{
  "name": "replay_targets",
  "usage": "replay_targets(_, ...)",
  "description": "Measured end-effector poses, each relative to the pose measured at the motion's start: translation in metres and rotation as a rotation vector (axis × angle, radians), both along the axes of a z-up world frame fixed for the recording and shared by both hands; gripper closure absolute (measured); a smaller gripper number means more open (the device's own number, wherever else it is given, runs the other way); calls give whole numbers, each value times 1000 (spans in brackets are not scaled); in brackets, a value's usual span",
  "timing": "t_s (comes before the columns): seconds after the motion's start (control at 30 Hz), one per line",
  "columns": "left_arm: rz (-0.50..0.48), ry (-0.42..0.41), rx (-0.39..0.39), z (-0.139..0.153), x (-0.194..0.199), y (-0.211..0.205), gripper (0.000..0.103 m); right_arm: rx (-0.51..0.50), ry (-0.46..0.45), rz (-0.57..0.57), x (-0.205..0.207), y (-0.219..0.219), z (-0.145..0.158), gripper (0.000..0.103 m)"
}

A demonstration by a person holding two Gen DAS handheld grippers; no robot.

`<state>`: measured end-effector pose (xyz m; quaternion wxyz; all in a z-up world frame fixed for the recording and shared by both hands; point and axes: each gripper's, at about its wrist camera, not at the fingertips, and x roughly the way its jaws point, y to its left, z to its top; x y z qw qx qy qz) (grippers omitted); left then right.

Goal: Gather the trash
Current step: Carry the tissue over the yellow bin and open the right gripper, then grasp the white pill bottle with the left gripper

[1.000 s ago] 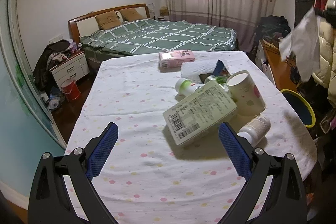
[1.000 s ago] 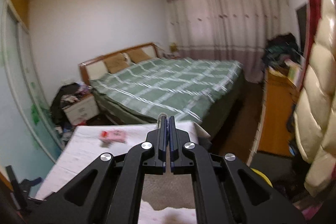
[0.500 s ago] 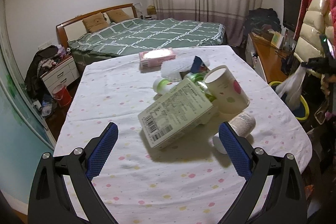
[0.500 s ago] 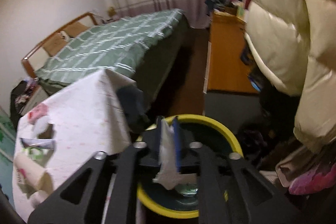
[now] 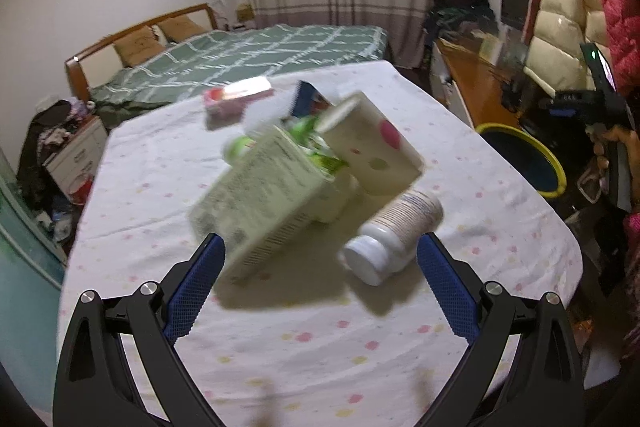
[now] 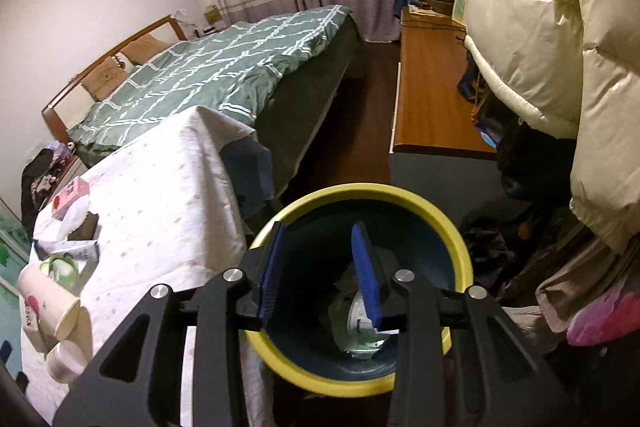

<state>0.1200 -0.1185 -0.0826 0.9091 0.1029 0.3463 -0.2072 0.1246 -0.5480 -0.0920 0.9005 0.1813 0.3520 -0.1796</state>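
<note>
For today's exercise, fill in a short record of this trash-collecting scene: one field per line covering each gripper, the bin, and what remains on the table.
left gripper: open, empty, above the table, aimed at the box and bottle
right gripper: jaws just opened, nothing between them, over the bin
bin: yellow rim, dark inside, trash at the bottom, on the floor beside the table
table: spotted cloth
left on table: cardboard box, white bottle on its side, paper cup, pink box

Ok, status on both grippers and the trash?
Right gripper over bin, jaws just opened, empty. Left gripper open before box, bottle. Nothing blocking.
</note>
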Motion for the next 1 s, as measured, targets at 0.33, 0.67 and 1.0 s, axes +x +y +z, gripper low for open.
replay_targets(0.33, 43, 103, -16, -34, 23, -43, 7, 1, -52, 61, -19, 32, 6, 63)
replay_targets(0.67, 223, 121, -11, -45, 33, -83, 5, 40, -80, 67, -28, 34, -1, 59)
replay_targets(1.0, 336, 169, -5, -64, 44, -105, 5, 75, -102, 78, -31, 31, -7, 59)
